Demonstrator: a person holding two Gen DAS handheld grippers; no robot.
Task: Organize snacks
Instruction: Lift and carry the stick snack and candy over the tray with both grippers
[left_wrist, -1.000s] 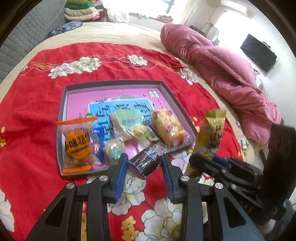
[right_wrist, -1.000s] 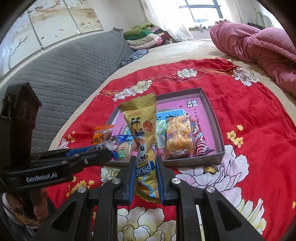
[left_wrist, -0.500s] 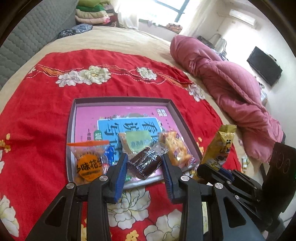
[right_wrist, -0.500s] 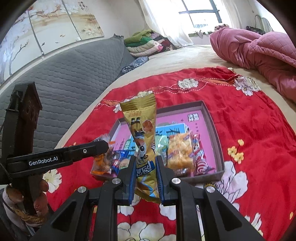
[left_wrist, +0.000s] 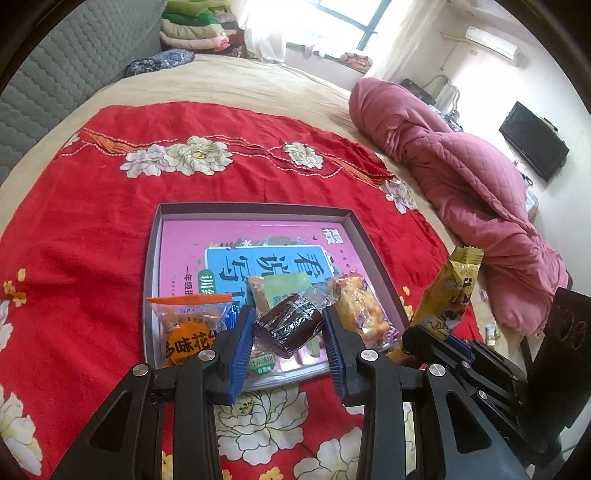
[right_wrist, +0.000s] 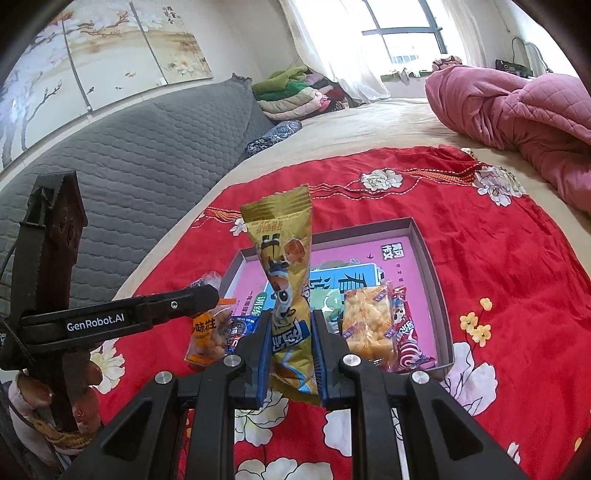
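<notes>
My left gripper (left_wrist: 288, 332) is shut on a dark brown wrapped cake (left_wrist: 286, 326) and holds it above the near edge of the grey tray (left_wrist: 255, 208). My right gripper (right_wrist: 290, 339) is shut on a tall yellow snack packet (right_wrist: 286, 280), held upright in front of the tray (right_wrist: 424, 240); the packet also shows in the left wrist view (left_wrist: 448, 291). In the tray lie an orange-labelled packet (left_wrist: 188, 332), a yellow puffed-snack packet (right_wrist: 365, 321), a green packet (left_wrist: 286, 290) and a red-and-white packet (right_wrist: 410, 343) on a pink book (left_wrist: 258, 236).
The tray sits on a red flowered cloth (left_wrist: 92, 221) spread over a bed. A pink quilt (left_wrist: 469, 177) is bunched at the right. A grey padded headboard (right_wrist: 129, 155) runs along the left. Folded clothes (right_wrist: 291, 94) are stacked at the far end.
Both grippers have risen with their snacks still held, so the tray looks smaller and farther. The left gripper has moved over the tray's near edge.
</notes>
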